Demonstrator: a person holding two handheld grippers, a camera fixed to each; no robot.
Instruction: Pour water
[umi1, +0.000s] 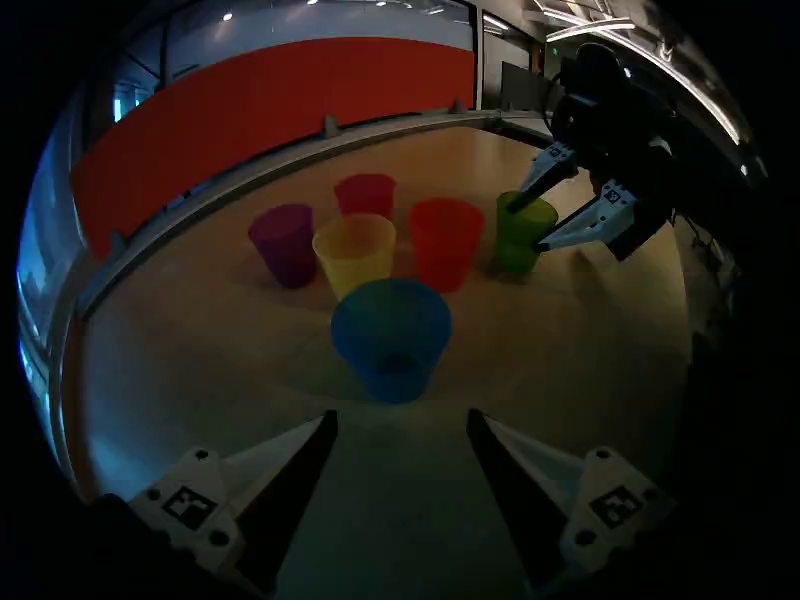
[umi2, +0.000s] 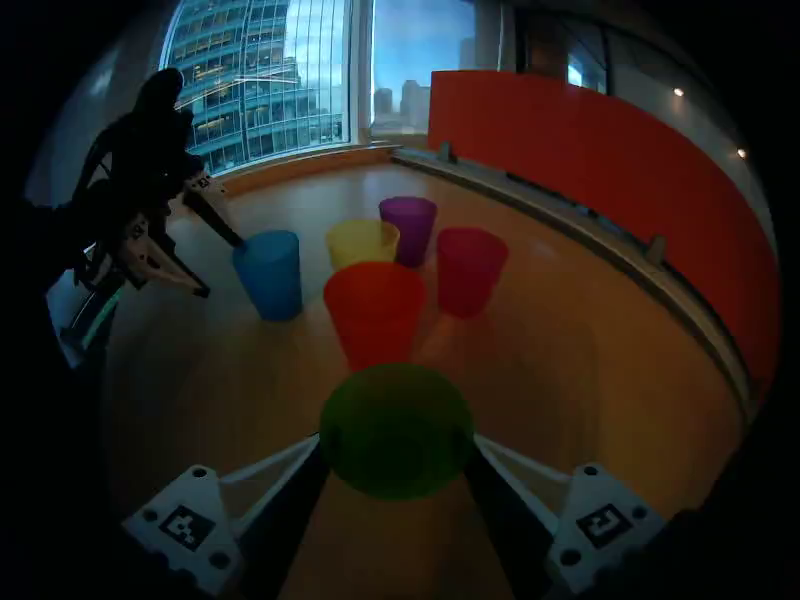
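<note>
While the green cup (umi2: 397, 430) stands upright on the wooden table (umi1: 600, 340), its long axis is vertical: mouth up, walls tapering to the narrower base. It sits between the two fingers of my right gripper (umi2: 396, 440), close to their tips, one finger on each side. The jaws are spread wide and flank the cup. Whether the fingers press on its wall I cannot tell. In the left gripper view one of these fingers lies by the cup's rim and the other beside its wall.

The blue cup (umi1: 392, 335) is also upright with its mouth up. It stands ahead of my left gripper (umi1: 400, 415), centred on the gap but beyond the fingertips and apart from them. The left jaws are parted and hold nothing.

Behind the blue cup stands the yellow cup (umi1: 355, 250). The purple cup (umi1: 283, 242) is on one side of it, the red cup (umi1: 445, 240) on the other, and the magenta cup (umi1: 365, 193) farthest back. All are upright and close together. The red cup stands just beside the green one. A red wall panel (umi1: 270, 100) runs along the table's far edge, and a window (umi2: 270, 80) shows tall buildings.
</note>
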